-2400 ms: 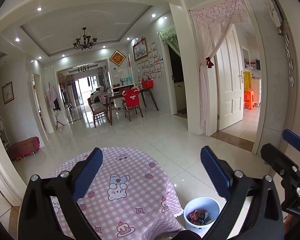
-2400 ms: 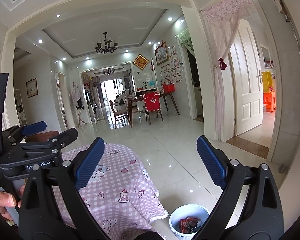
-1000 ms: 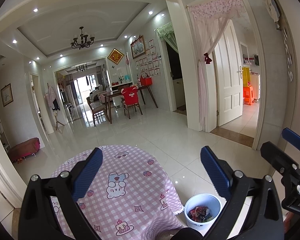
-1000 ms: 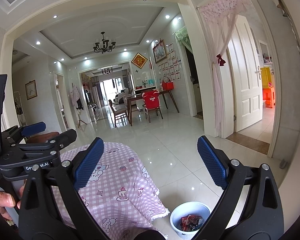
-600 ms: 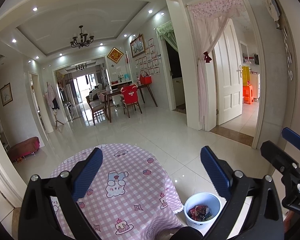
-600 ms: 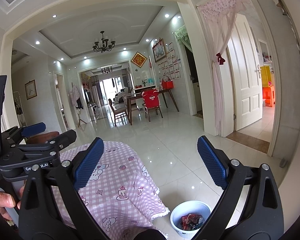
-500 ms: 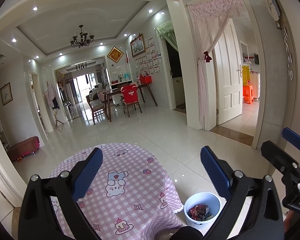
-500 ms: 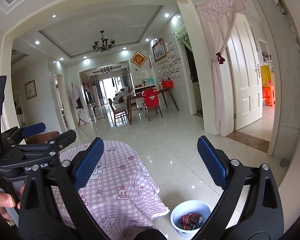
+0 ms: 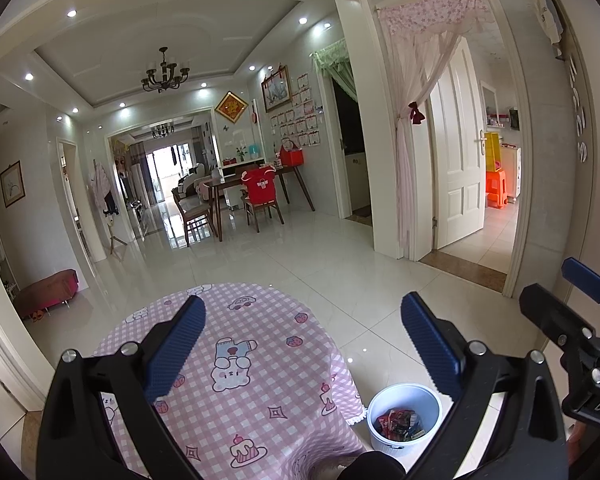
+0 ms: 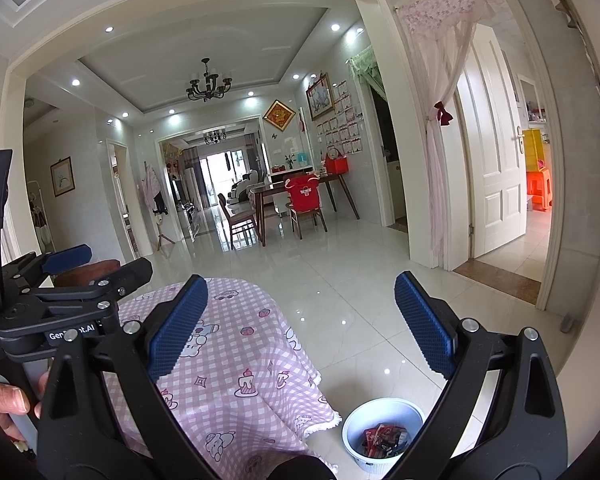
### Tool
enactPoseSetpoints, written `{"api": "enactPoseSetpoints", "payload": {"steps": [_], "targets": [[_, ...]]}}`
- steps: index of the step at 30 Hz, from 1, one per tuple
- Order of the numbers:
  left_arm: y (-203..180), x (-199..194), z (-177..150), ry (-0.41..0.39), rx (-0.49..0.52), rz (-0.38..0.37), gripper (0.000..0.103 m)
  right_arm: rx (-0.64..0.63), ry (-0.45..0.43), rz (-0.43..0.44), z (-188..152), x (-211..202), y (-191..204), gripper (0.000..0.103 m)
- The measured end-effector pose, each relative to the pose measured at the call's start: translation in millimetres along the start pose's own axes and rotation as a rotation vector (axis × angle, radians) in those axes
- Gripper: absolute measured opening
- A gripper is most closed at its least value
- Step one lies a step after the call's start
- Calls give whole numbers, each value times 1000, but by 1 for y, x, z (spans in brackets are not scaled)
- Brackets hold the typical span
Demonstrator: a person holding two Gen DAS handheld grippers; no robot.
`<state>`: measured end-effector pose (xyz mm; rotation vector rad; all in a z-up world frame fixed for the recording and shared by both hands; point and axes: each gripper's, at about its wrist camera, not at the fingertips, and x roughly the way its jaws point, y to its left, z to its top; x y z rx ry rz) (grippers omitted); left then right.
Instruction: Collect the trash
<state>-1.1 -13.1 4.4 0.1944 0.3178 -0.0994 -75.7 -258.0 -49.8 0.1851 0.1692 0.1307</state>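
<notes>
Both tongs, left (image 9: pixel 300 344) and right (image 10: pixel 300 328), hang spread and empty above the counter (image 9: pixel 260 400). Trash (image 9: pixel 400 426) sits in the bin (image 9: pixel 380 400), below and right of them. Scan the cloth before stopping; no loose trash shows.

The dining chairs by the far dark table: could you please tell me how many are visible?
2. One draped in red cloth stands at the table's near side; one bare wooden chair sits at its left end. Others may be hidden behind.
</notes>
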Motion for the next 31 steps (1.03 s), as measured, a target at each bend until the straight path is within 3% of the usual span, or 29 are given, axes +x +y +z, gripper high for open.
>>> {"api": "enactPoseSetpoints", "payload": {"steps": [22,31], "targets": [[3,3,-8,7,-7,-18,96,5,-2,2,-6,14,5,93],[12,26,-10,52,-40,-43,96,18,18,-6,-13,35,11,93]]}}
